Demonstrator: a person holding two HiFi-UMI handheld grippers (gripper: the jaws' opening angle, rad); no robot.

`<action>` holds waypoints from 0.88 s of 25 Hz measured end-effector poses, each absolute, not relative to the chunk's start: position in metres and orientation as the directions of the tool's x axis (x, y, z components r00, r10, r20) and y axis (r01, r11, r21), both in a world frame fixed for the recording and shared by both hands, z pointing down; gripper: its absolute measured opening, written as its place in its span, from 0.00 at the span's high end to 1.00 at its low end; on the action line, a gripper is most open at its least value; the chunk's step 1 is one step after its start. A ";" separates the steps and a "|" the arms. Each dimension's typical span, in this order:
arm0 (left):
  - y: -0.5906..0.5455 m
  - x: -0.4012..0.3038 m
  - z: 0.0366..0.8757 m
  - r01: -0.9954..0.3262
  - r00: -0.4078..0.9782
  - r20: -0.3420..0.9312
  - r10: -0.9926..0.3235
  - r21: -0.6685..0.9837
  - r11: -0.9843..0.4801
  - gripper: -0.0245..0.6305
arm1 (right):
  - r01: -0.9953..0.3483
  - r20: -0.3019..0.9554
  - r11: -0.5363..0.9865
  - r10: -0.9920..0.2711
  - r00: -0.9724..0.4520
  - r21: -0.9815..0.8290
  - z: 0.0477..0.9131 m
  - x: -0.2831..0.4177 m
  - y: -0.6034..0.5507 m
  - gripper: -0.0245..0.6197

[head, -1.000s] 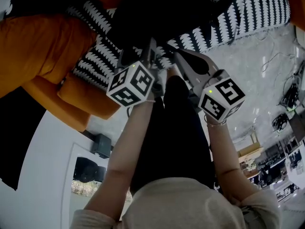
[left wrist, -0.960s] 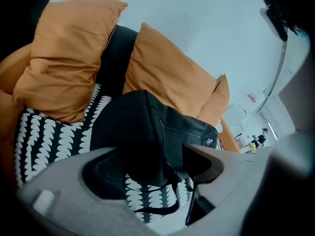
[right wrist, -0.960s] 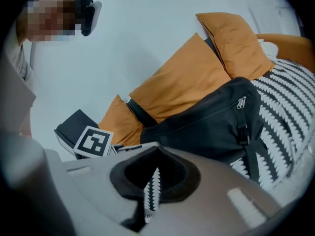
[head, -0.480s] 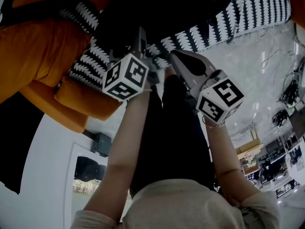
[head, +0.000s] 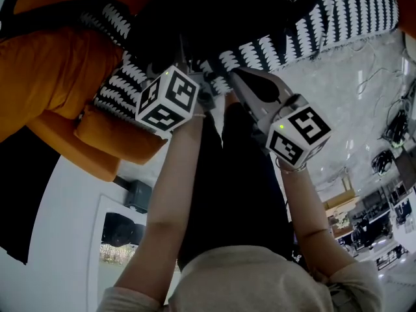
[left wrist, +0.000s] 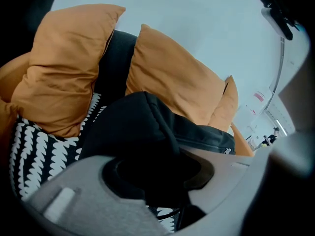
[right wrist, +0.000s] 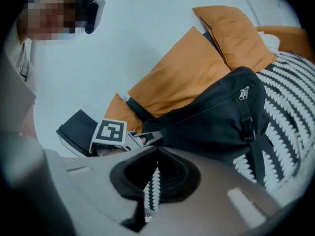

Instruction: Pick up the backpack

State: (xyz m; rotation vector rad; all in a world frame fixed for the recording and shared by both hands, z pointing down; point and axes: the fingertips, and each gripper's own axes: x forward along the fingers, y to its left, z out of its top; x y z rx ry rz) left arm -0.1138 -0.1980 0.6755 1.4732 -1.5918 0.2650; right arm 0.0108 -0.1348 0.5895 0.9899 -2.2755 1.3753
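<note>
A black backpack (head: 227,12) lies on a black-and-white patterned blanket (head: 351,12) on an orange sofa. My left gripper (head: 185,54) reaches into its near edge. In the left gripper view a thick black fold of the backpack (left wrist: 133,127) fills the gap of the left gripper (left wrist: 167,156), whose jaws are closing on it. My right gripper (head: 235,72) stays just short of the backpack, to the right of the left one. It is shut with nothing in it (right wrist: 157,151). From the right gripper view the backpack (right wrist: 211,117) and the left gripper (right wrist: 147,137) at its edge both show.
Orange cushions (left wrist: 64,63) lean behind and beside the backpack. An orange sofa arm (head: 110,142) lies left of my arms. The grey floor (head: 344,90) to the right carries cables and clutter (head: 393,135). A small black box (head: 138,197) stands on the floor at the lower left.
My left gripper has pushed forward into the backpack's edge, and its jaws have come together round the black fabric. The right gripper has stayed where it was.
</note>
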 end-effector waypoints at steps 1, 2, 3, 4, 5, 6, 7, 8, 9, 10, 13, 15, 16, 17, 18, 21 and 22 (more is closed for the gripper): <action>-0.199 -0.112 0.676 -0.875 0.147 0.727 -0.671 0.411 0.254 0.73 | -0.691 0.569 0.304 -0.403 -0.717 -0.656 0.589 0.011 -0.136 0.96; -0.199 -0.111 0.675 -0.876 0.151 0.728 -0.668 0.412 0.251 0.76 | -0.691 0.567 0.304 -0.407 -0.716 -0.656 0.589 0.011 -0.136 0.96; -0.197 -0.110 0.672 -0.874 0.155 0.728 -0.668 0.416 0.251 0.79 | -0.692 0.565 0.303 -0.411 -0.715 -0.656 0.587 0.011 -0.135 0.96; -0.195 -0.109 0.668 -0.873 0.159 0.726 -0.669 0.420 0.249 0.81 | -0.693 0.564 0.301 -0.415 -0.714 -0.655 0.586 0.011 -0.135 0.96; -0.192 -0.108 0.662 -0.873 0.164 0.722 -0.672 0.423 0.242 0.83 | -0.695 0.563 0.301 -0.419 -0.712 -0.654 0.583 0.011 -0.134 0.96; -0.189 -0.107 0.656 -0.876 0.169 0.717 -0.676 0.424 0.231 0.85 | -0.696 0.563 0.301 -0.423 -0.710 -0.651 0.580 0.011 -0.133 0.96; -0.186 -0.106 0.651 -0.878 0.174 0.712 -0.681 0.425 0.221 0.85 | -0.699 0.563 0.303 -0.428 -0.707 -0.648 0.577 0.012 -0.132 0.96; -0.183 -0.105 0.647 -0.877 0.179 0.705 -0.686 0.430 0.213 0.86 | -0.703 0.564 0.306 -0.432 -0.704 -0.642 0.575 0.014 -0.132 0.96; -0.181 -0.103 0.643 -0.875 0.185 0.696 -0.694 0.438 0.207 0.86 | -0.708 0.565 0.311 -0.438 -0.699 -0.635 0.573 0.016 -0.133 0.96; -0.180 -0.101 0.639 -0.871 0.191 0.686 -0.702 0.448 0.201 0.86 | -0.713 0.566 0.317 -0.444 -0.694 -0.625 0.570 0.020 -0.135 0.96; -0.181 -0.090 0.619 -0.870 0.217 0.656 -0.723 0.466 0.162 0.87 | -0.725 0.564 0.329 -0.467 -0.681 -0.605 0.558 0.031 -0.140 0.96; -0.179 -0.085 0.606 -0.876 0.237 0.642 -0.729 0.466 0.125 0.87 | -0.722 0.552 0.329 -0.479 -0.683 -0.608 0.548 0.032 -0.141 0.96; -0.178 -0.082 0.600 -0.880 0.247 0.637 -0.731 0.464 0.106 0.87 | -0.720 0.545 0.331 -0.484 -0.685 -0.611 0.544 0.032 -0.142 0.96; -0.177 -0.080 0.595 -0.882 0.257 0.631 -0.732 0.462 0.089 0.88 | -0.718 0.539 0.336 -0.488 -0.686 -0.610 0.539 0.031 -0.143 0.96; -0.177 -0.078 0.589 -0.884 0.264 0.626 -0.734 0.461 0.074 0.88 | -0.717 0.533 0.344 -0.494 -0.687 -0.606 0.534 0.031 -0.145 0.96; -0.172 -0.082 0.572 -0.890 0.277 0.625 -0.730 0.453 0.050 0.88 | -0.722 0.522 0.379 -0.509 -0.685 -0.579 0.515 0.026 -0.149 0.96; -0.171 -0.085 0.567 -0.892 0.279 0.627 -0.727 0.450 0.046 0.88 | -0.724 0.519 0.391 -0.512 -0.685 -0.569 0.509 0.023 -0.150 0.96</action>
